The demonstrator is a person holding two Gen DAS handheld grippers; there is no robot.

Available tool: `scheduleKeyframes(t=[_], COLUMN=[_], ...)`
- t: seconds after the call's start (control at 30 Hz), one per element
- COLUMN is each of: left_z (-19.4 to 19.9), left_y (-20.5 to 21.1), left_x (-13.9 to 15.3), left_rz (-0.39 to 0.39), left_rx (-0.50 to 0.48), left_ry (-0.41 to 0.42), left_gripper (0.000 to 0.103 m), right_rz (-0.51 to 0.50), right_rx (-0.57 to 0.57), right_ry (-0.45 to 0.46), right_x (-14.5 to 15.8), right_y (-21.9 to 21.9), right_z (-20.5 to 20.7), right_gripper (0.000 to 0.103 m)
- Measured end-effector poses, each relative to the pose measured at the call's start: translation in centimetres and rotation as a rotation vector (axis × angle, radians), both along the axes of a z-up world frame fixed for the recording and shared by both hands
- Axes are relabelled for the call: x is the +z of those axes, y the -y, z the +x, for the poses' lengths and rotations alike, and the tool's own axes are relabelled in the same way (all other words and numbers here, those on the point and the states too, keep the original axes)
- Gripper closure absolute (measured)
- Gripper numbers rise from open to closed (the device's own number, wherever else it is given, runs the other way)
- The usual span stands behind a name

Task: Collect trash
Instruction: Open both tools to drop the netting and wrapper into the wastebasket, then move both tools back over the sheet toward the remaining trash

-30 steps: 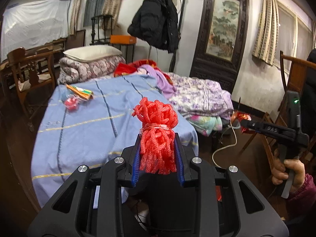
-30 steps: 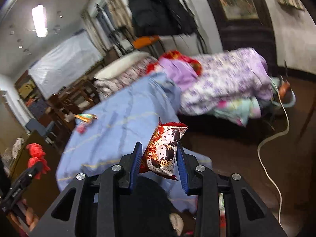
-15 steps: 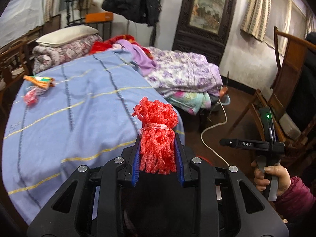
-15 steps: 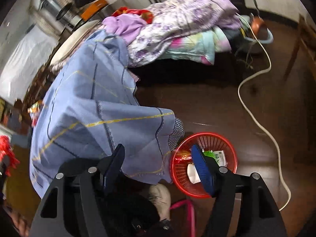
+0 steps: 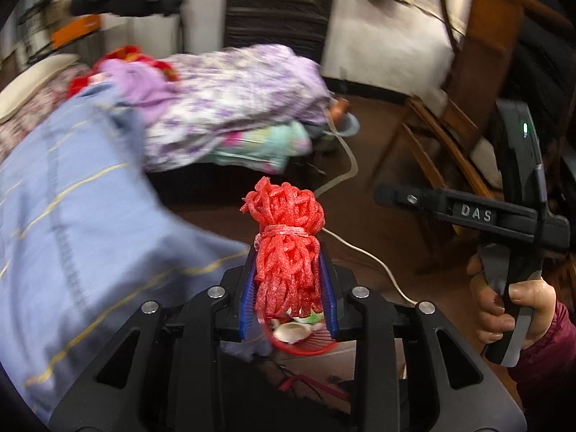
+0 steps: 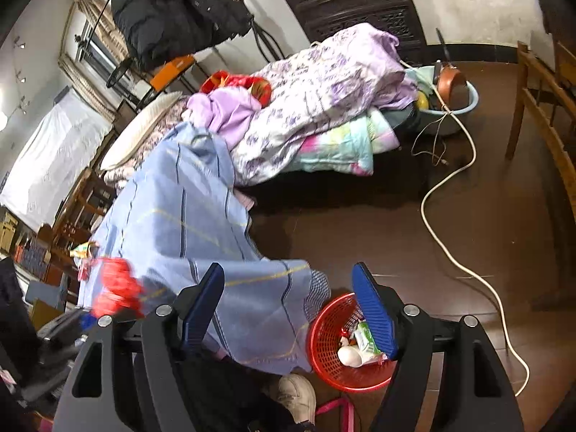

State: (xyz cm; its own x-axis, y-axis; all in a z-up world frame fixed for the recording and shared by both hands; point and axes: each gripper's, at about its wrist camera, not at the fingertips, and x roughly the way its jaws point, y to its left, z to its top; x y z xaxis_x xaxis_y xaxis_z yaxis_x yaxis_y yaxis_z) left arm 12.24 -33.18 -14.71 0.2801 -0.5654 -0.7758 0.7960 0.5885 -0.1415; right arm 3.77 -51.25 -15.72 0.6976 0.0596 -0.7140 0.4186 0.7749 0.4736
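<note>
Hanging spread above the red basket (image 6: 345,367) on the floor, the right tongs (image 6: 288,309) are empty: the printed snack wrapper they carried a second ago is gone from between the blue pads, and the jaws have just been opening with nothing left in them. Judging by the litter now lying in the basket, that piece has most likely dropped in, though the wrapper itself cannot be picked out among the white and green scraps.

The left tongs (image 5: 288,280) have swung away from the blue-covered bed (image 5: 72,216) and now point down over the same basket (image 5: 306,345), whose rim shows just beneath the pads. The bundle of red foam netting (image 5: 286,237) stands upright between them; the jaws have just been opening a little, yet the pads appear to touch its lower half on both sides, so it reads as gripped.

That leaves one drop pending for the left side. More litter, a bright wrapper (image 6: 82,250), lies far off on the bed, so collecting is not finished.
</note>
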Motion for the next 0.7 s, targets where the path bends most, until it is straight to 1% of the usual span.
scheduleKeyframes(t=[0.03,0.07,0.1,0.13,0.2,0.27,0.33,0.47,0.63,0.7], left_z=[-0.3,-0.5,-0.7,-0.8,-0.9,-0.8,-0.4,1.1,2.0,2.2], left_y=[1.1,2.2,2.8,3.2,3.3,2.9,1.8,-0.3,-3.7,-5.3], left_x=[-0.4,-0.9,-1.2,-1.4,-1.4,-1.0,-0.4,0.7,2.0,2.5], left_rz=[0.011,0.026,0.038,0.044,0.044,0.040,0.029,0.001,-0.035,-0.053], left_rx=[-0.022,-0.036,-0.043,-0.046,-0.052,-0.038,-0.001,0.076,0.163,0.195], left_ry=[-0.003,-0.003,-0.002,-0.002,-0.012,-0.004,0.014,0.005,0.026,0.033], left_gripper=[0.051,0.043,0.032,0.029,0.028,0.023,0.021,0.019,0.019,0.018], right_rz=[0.000,-0.001,0.000,0.002,0.011,0.009,0.004,-0.015,-0.038,-0.056], right_rx=[-0.008,-0.017,-0.026,-0.033,-0.044,-0.044,-0.038,-0.025,-0.001,0.018], right_ry=[0.002,0.005,0.007,0.010,0.024,0.031,0.035,0.042,0.062,0.072], right_x=[0.1,0.3,0.3,0.4,0.7,0.9,1.1,1.8,3.3,4.1], right_y=[0.4,0.8,1.1,1.4,2.0,2.0,1.8,0.8,-0.7,-1.9], right_z=[-0.2,-0.4,-0.7,-0.8,-1.2,-1.3,-1.3,-1.0,-0.6,-0.4], right_gripper=[0.030,0.030,0.030,0.030,0.030,0.030,0.030,0.030,0.029,0.026])
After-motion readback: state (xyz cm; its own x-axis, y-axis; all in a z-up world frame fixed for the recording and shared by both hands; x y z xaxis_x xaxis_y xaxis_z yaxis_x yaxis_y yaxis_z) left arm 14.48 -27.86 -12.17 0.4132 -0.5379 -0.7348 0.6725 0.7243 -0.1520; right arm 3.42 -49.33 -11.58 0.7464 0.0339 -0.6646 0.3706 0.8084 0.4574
